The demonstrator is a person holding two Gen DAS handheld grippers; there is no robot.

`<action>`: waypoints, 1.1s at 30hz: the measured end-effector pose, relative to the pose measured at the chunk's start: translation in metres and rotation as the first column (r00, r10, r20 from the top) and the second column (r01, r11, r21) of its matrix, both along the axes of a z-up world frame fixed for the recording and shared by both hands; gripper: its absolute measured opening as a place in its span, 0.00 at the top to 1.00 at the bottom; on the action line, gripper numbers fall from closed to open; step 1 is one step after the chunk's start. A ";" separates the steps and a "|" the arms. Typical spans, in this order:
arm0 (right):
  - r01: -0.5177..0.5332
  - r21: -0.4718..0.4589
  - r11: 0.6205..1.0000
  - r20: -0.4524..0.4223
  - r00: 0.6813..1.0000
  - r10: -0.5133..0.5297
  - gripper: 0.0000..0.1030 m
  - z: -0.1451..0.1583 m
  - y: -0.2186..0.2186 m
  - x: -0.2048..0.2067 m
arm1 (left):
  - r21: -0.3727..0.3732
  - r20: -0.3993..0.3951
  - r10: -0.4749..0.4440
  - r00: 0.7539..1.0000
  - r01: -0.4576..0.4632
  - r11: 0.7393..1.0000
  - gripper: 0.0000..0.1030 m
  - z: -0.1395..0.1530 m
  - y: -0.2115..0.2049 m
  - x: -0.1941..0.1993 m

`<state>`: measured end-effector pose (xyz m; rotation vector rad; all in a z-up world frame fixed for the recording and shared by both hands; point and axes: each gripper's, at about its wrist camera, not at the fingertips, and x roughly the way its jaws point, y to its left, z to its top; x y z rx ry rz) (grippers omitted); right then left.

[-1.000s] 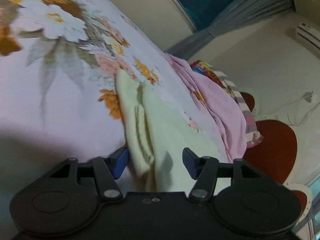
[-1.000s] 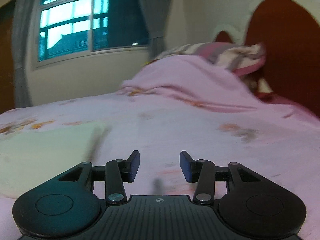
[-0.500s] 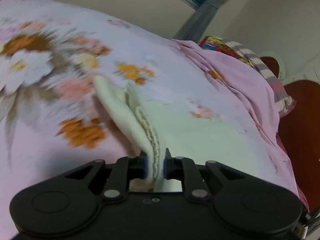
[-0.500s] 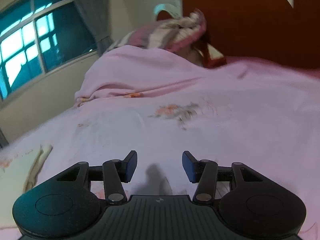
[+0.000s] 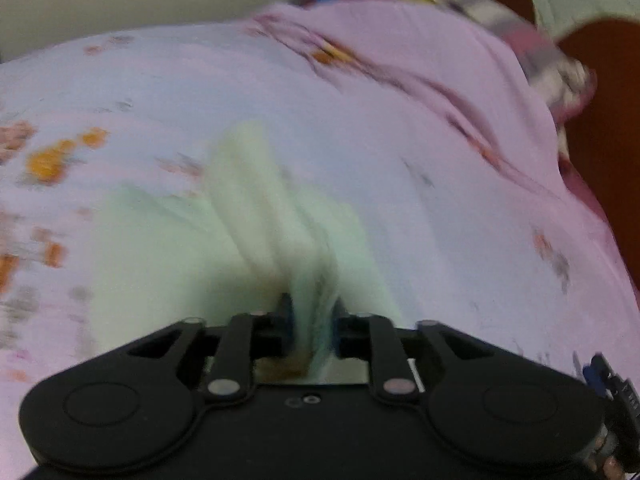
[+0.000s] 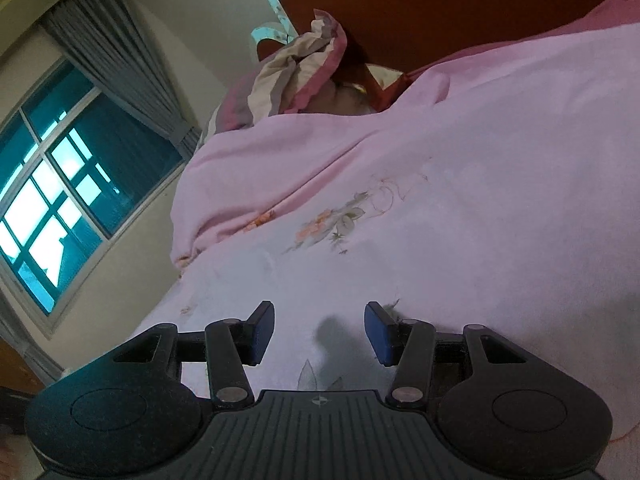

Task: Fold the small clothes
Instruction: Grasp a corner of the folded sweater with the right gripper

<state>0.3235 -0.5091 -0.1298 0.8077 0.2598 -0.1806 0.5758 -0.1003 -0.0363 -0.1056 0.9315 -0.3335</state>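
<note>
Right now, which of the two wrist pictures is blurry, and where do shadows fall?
Left wrist view: smeared by motion blur; the pale green garment bunched between the left gripper pads and the floral bedsheet both streak, with shadow under the garment's fold. Right wrist view: sharp, tilted, fisheye-bent; the open right gripper casts a small dark shadow on the sheet; the window glows bright.

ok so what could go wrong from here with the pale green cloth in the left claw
1. The left claw has a bunched edge of the pale green cloth between its jaws, which are opening; layers may slip out and spoil the fold.
2. That view is blurred, so the gathered cloth may land crooked on the pink floral bedspread.
3. The right claw is open over bare bedspread, pinning nothing, so the cloth could drag.
</note>
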 end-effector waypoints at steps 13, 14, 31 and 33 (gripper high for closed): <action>-0.033 -0.012 0.999 -0.028 0.999 0.033 0.51 0.003 0.000 0.002 | -0.189 0.205 0.173 0.963 -0.134 0.973 0.56 0.008 0.141 -0.155; -0.060 -0.028 0.998 -0.050 0.997 0.059 0.51 0.006 0.004 0.006 | -0.144 0.225 0.192 0.955 -0.163 0.976 0.55 0.002 0.156 -0.175; -0.615 0.234 0.753 -0.038 0.768 0.639 0.18 0.050 0.240 0.053 | 0.012 0.262 0.030 0.964 -0.034 0.999 0.55 -0.064 0.130 -0.211; -0.619 0.222 0.754 -0.052 0.764 0.643 0.18 0.050 0.250 0.065 | 0.008 0.272 0.027 0.962 -0.030 1.000 0.55 -0.066 0.129 -0.206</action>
